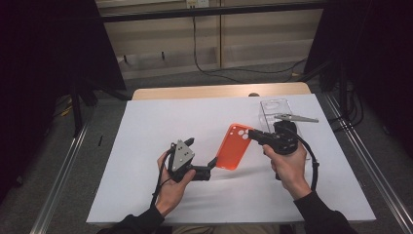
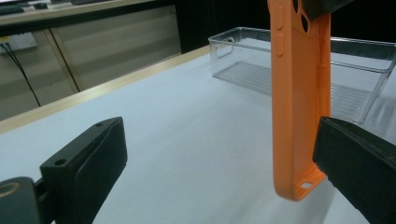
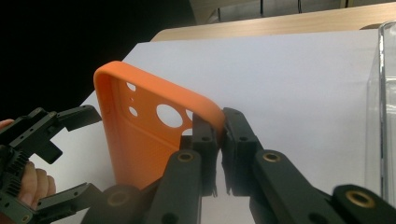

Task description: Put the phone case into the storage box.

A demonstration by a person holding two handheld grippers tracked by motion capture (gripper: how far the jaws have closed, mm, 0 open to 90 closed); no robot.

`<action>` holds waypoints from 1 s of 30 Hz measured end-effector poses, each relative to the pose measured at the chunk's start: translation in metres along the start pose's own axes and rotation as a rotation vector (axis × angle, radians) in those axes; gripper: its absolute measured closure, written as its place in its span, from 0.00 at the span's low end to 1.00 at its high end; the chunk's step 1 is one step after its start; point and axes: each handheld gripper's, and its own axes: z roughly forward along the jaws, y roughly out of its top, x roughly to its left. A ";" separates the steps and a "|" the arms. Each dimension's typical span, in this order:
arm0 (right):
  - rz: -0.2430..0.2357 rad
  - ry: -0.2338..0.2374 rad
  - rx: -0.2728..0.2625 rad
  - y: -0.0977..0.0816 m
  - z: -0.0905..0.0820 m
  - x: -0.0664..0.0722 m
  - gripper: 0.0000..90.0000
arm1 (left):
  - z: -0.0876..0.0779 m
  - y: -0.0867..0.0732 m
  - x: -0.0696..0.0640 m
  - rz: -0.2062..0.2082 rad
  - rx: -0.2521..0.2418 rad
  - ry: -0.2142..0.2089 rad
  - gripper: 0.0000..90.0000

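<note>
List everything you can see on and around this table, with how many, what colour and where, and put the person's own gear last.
phone case: one, orange, held up off the sheet at mid-table, its camera-hole end pinched by the right gripper
storage bin: one, clear plastic, far right of the sheet
sheet: one, white, covers the table top
table: one, light wood, its far edge shows beyond the sheet
floor cables: several, black, on the floor beyond the table
right gripper: one, black, shut on the phone case's top edge
left gripper: one, black, jaws open around the phone case's lower end
hands: two, dark sleeves, coming in from the near edge
</note>
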 end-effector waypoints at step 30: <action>-0.056 -0.051 -0.058 0.006 -0.012 -0.007 0.93 | -0.039 -0.020 0.036 -0.050 -0.087 0.087 0.01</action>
